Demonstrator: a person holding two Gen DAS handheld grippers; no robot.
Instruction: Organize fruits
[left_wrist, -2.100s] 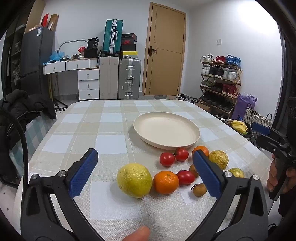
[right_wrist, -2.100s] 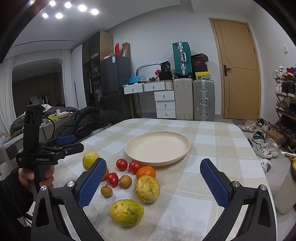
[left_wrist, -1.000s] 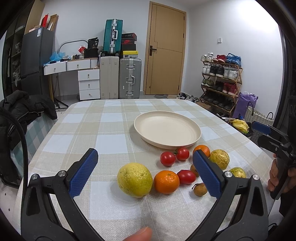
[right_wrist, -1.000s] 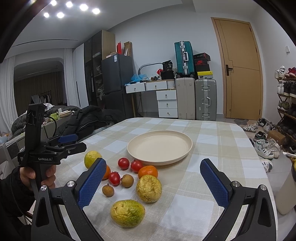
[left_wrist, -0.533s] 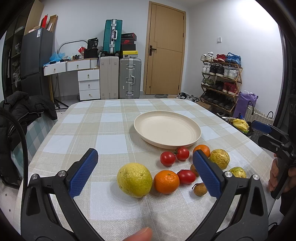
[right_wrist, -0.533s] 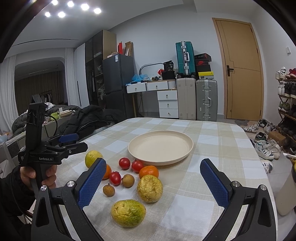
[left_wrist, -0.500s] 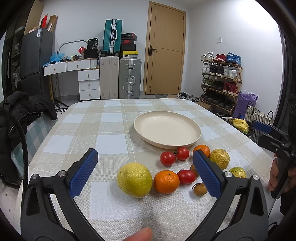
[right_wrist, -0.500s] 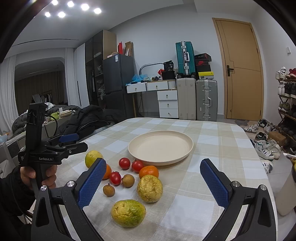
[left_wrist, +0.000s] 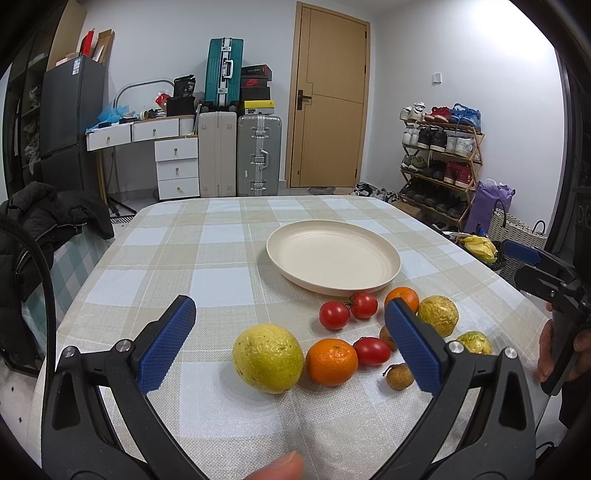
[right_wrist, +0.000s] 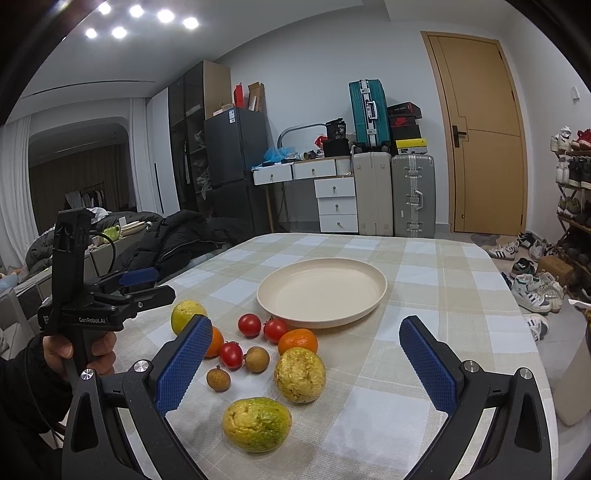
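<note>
- And here's the fruit, all of it loose on the counter (left_wrist: 221, 258), bunched just in front of the plate (left_wrist: 333, 257) — not one piece on it yet.
- By the look of things the organizing hasn't begun: the plate sits bare, so every piece is left to move.
- Nearest the left claw (left_wrist: 290, 345) is the big yellow citrus (left_wrist: 267, 357), round and pebbly-skinned, touching or just beside a glossy orange (left_wrist: 331, 361).
- A smooth, shiny red tomato (left_wrist: 372, 350) lies just beside that orange; two more tomatoes (left_wrist: 347, 310) sit as a pair closer to the plate's rim.
- Second orange (right_wrist: 297, 341) near the plate, and in front of it a rough yellow fruit (right_wrist: 300, 374), wrinkled and blotchy.
- Closest to the right claw (right_wrist: 303, 369) is a yellow-green fruit (right_wrist: 257, 424), oval, mottled and lumpy.
- Two small brown fruits (right_wrist: 236, 369), dull-skinned and round, fill the middle of the cluster.
- Left claw: released, blue ridged pads spread wide, holding nothing, hanging over the citrus end.
- Right claw: also spread wide and holding nothing, low over the rough-skinned pair.
- The plate is matte cream, shallow with a raised rim; the counter wears a woven beige-and-white checked cloth.
- My read: first pick comes next, likely the big citrus or the mottled one.
</note>
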